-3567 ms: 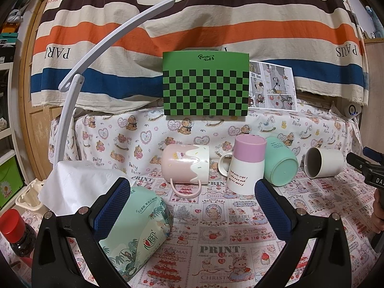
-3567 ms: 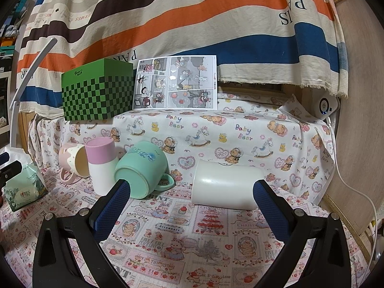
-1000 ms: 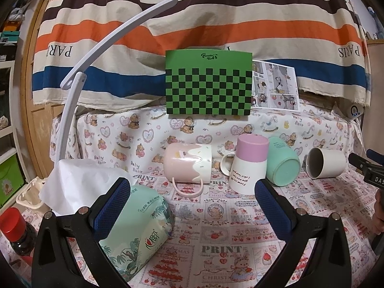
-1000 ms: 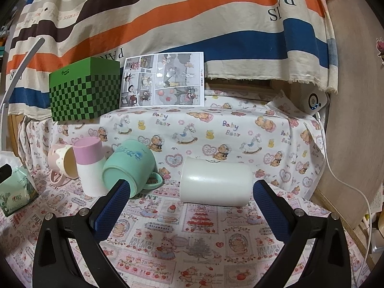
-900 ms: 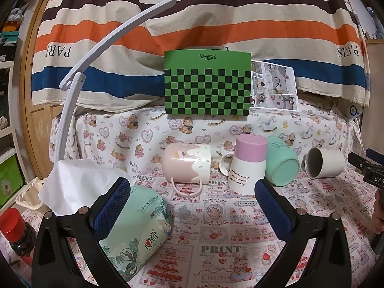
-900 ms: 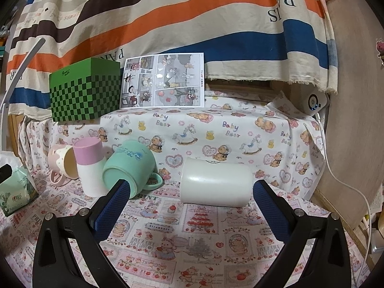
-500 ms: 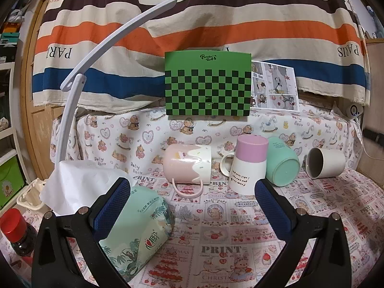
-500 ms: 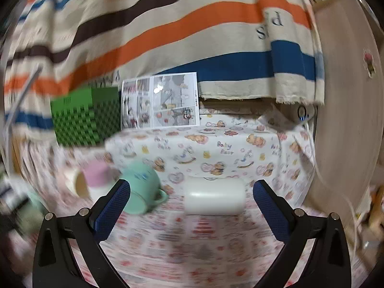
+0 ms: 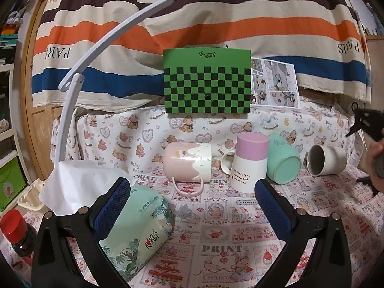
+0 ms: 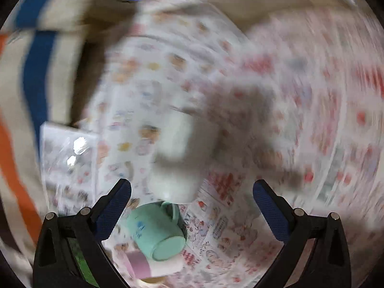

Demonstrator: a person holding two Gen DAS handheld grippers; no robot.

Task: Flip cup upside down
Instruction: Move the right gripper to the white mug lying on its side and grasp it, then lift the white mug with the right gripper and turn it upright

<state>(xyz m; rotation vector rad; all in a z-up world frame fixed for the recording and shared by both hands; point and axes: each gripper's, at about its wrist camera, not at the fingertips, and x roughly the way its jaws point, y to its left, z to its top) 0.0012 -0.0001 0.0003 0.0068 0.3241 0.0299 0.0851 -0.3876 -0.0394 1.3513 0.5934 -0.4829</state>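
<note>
A cream cup (image 9: 327, 159) lies on its side at the right of the patterned cloth, its mouth facing the left camera. In the blurred right wrist view the same cup (image 10: 182, 153) shows ahead of my open, empty right gripper (image 10: 192, 194), which is rolled sideways above it. A teal mug (image 9: 283, 162) lies on its side, also seen in the right wrist view (image 10: 156, 235). A pink-and-white mug (image 9: 249, 162) stands upside down. A pink drip-pattern mug (image 9: 188, 162) lies on its side. My left gripper (image 9: 192, 200) is open and empty, well short of the cups.
A tissue pack (image 9: 139, 230) lies by the left finger, with a red-capped bottle (image 9: 16, 235) at the far left. A green checkered box (image 9: 207, 81) and a picture sheet (image 9: 274, 85) stand on the raised ledge behind. A white lamp arm (image 9: 96, 55) arches over the left.
The right gripper has risen, rolled sideways and swung fast toward the cream cup; its view is motion-blurred. The left gripper has held still. No cup has moved.
</note>
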